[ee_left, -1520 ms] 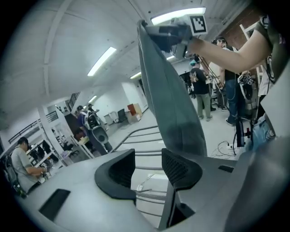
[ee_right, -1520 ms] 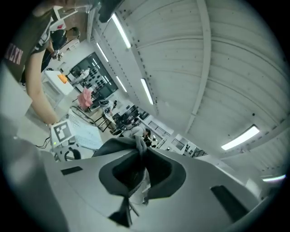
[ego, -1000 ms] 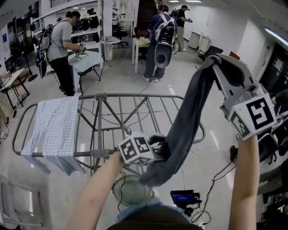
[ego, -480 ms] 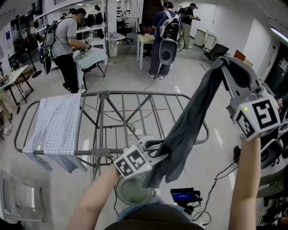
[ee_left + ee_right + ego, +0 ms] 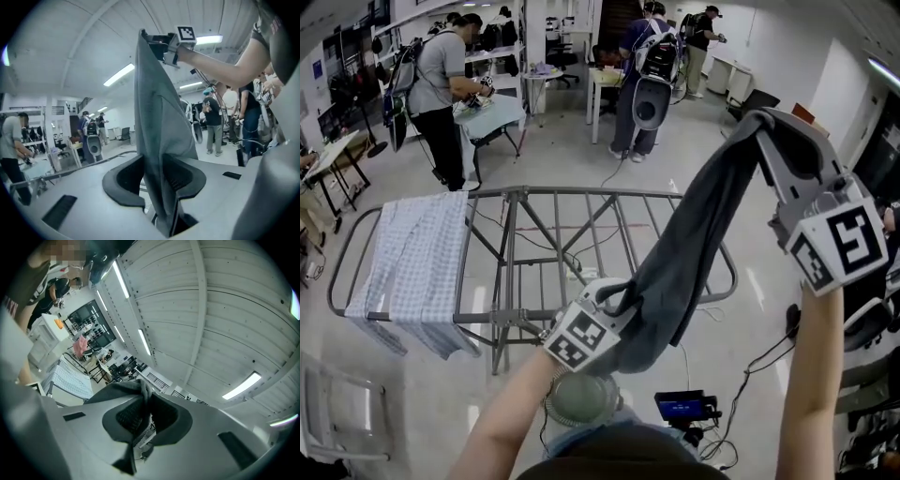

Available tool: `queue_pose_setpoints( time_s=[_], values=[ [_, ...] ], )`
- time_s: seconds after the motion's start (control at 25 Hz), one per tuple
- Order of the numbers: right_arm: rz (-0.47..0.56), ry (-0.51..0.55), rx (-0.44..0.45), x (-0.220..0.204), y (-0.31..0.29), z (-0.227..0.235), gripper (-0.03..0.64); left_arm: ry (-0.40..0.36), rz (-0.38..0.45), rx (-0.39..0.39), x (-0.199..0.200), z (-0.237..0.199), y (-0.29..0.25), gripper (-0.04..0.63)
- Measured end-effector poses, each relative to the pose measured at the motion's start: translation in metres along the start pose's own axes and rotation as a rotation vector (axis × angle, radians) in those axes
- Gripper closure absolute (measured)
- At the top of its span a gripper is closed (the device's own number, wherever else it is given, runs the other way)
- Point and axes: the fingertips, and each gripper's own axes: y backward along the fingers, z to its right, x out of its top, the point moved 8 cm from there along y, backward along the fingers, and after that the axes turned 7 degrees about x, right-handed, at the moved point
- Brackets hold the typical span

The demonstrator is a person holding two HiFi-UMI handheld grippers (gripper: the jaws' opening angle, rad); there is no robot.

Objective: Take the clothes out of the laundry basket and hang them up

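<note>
Grey garment [image 5: 684,253] hangs taut between my two grippers. Its long axis runs from upper right to lower centre of the head view, over the near right corner of the drying rack [image 5: 534,195]. My right gripper [image 5: 761,129] fingers clamp its top end. My left gripper [image 5: 614,292] fingers, just eased apart slightly, pinch the lower end, nearer the rack. No writing is legible.

no readable text, labels or signs
</note>
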Motion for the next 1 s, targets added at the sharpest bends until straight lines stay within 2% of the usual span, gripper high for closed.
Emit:
queue_pose_setpoints(
  time_s=[0.12,0.24,0.32,0.44,0.52,0.56,0.64,0.68,0.76,0.8,0.84,0.92,1.0],
  values=[
    [0.004,0.005,0.004,-0.003,0.001,0.004,0.584,0.056,0.021,-0.125,0.002,-0.009,-0.002,0.504],
    [0.007,0.011,0.009,-0.006,0.001,0.005,0.584,0.105,0.039,-0.156,0.006,-0.026,-0.004,0.553],
    [0.008,0.015,0.016,-0.007,0.001,0.005,0.584,0.087,0.037,-0.161,0.011,-0.028,-0.006,0.572],
    [0.011,0.021,0.023,-0.005,-0.001,0.004,0.584,0.012,0.021,-0.161,0.016,-0.018,-0.014,0.574],
    [0.012,0.026,0.03,-0.006,-0.005,0.0,0.584,0.01,0.02,-0.166,0.012,-0.014,-0.02,0.572],
    [0.011,0.03,0.033,-0.006,-0.007,-0.002,0.584,0.027,0.019,-0.193,0.009,-0.011,-0.023,0.545],
    [0.009,0.035,0.04,-0.006,-0.009,-0.005,0.584,0.072,0.018,-0.27,0.008,-0.002,-0.025,0.422],
    [0.009,0.034,0.042,-0.006,-0.01,-0.005,0.584,0.081,0.021,-0.291,0.01,0.002,-0.026,0.41],
    [0.006,0.027,0.037,-0.006,-0.009,-0.002,0.584,0.057,0.03,-0.28,0.015,0.009,-0.029,0.423],
    [0.002,0.024,0.03,-0.007,-0.008,0.0,0.584,0.044,0.031,-0.26,0.016,0.01,-0.03,0.476],
    [-0.004,0.021,0.021,-0.008,-0.007,0.002,0.584,0.041,0.028,-0.239,0.017,0.011,-0.03,0.569],
    [-0.025,0.021,-0.001,-0.013,-0.005,0.007,0.584,0.048,0.007,-0.197,0.017,0.007,-0.024,0.572],
    [-0.057,0.031,-0.032,-0.02,-0.002,0.012,0.584,0.036,-0.022,-0.114,0.019,-0.005,-0.006,0.574]
  ],
)
